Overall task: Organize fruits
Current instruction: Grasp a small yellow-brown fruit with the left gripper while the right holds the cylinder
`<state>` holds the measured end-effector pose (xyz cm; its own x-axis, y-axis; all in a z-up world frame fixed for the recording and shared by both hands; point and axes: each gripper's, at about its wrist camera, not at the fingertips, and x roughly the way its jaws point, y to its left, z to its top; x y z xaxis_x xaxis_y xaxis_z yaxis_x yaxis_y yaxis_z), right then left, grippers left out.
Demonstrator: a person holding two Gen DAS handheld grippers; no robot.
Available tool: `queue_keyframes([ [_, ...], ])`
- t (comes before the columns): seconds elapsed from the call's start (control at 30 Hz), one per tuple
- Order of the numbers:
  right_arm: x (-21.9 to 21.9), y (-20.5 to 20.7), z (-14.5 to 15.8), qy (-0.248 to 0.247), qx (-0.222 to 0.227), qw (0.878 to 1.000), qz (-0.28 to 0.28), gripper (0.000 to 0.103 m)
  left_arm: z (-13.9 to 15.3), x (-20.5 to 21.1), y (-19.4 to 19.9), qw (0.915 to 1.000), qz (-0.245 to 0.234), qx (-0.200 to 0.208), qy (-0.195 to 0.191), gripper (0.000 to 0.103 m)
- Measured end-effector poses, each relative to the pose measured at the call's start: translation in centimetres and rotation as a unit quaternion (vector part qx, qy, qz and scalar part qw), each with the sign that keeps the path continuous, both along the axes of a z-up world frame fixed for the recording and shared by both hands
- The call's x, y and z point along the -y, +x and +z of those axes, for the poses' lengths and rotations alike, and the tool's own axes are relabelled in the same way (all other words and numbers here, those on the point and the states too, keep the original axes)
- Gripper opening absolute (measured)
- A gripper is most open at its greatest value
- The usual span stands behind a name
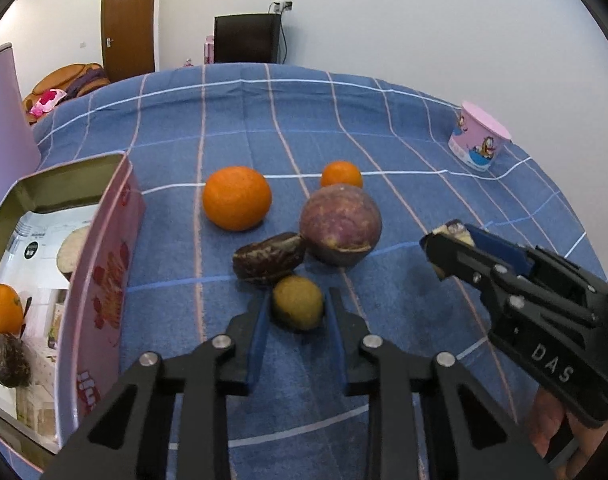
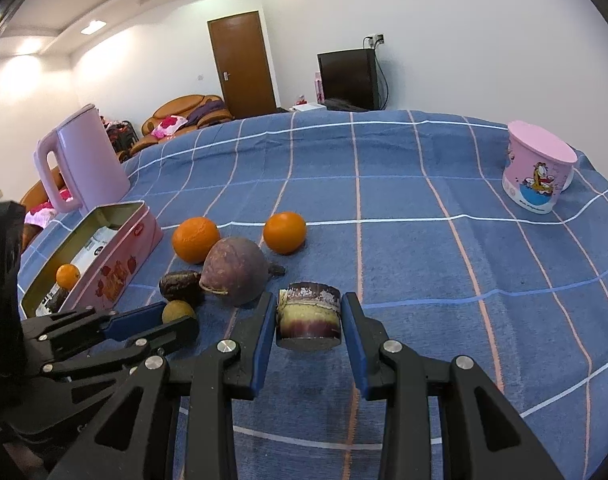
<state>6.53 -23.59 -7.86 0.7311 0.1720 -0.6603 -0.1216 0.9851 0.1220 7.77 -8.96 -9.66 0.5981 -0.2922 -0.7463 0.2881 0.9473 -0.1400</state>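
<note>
My left gripper (image 1: 298,300) is shut on a small yellow-brown fruit (image 1: 298,308) that rests on the blue checked cloth. Just beyond it lie a dark brown wrinkled fruit (image 1: 268,258), a big purple round fruit (image 1: 339,224), a large orange (image 1: 237,198) and a smaller orange (image 1: 341,175). To the right, my right gripper (image 2: 308,300) is shut on a short cut cylinder of purple-skinned cane (image 2: 308,316), held just above the cloth. The open pink tin (image 1: 104,272) stands at the left and holds an orange (image 1: 2,308) and a dark fruit (image 1: 11,360).
An upside-down pink cartoon cup (image 2: 537,172) stands at the far right of the table. A pink kettle (image 2: 84,160) is behind the tin. A dark monitor (image 2: 347,78) sits past the far edge. A hand (image 1: 551,428) holds the right gripper.
</note>
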Motion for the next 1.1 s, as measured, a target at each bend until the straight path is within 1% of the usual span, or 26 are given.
queue_keyframes([
  [0.17, -0.1, -0.1, 0.1, 0.002, 0.005, 1.000, 0.007, 0.035, 0.5, -0.6, -0.4, 0.9998, 0.011, 0.016, -0.006, 0.029],
  [0.3, -0.2, -0.4, 0.2, 0.002, 0.012, 1.000, 0.014, 0.035, 1.1, -1.0, -0.9, 0.9990, 0.021, 0.038, -0.010, 0.029],
  [0.5, -0.4, -0.8, 0.6, 0.002, 0.026, 0.999, 0.026, 0.035, 1.5, -1.5, -1.0, 0.9981, 0.030, 0.051, -0.016, 0.029],
  [0.77, -0.7, -1.3, 1.0, 0.005, 0.044, 0.998, 0.041, 0.035, 2.1, -1.6, -1.8, 0.9963, 0.038, 0.077, -0.010, 0.029],
  [1.1, -0.9, -2.0, 1.5, 0.008, 0.066, 0.996, 0.050, 0.035, 2.5, -1.6, -2.3, 0.9941, 0.047, 0.098, -0.005, 0.029],
])
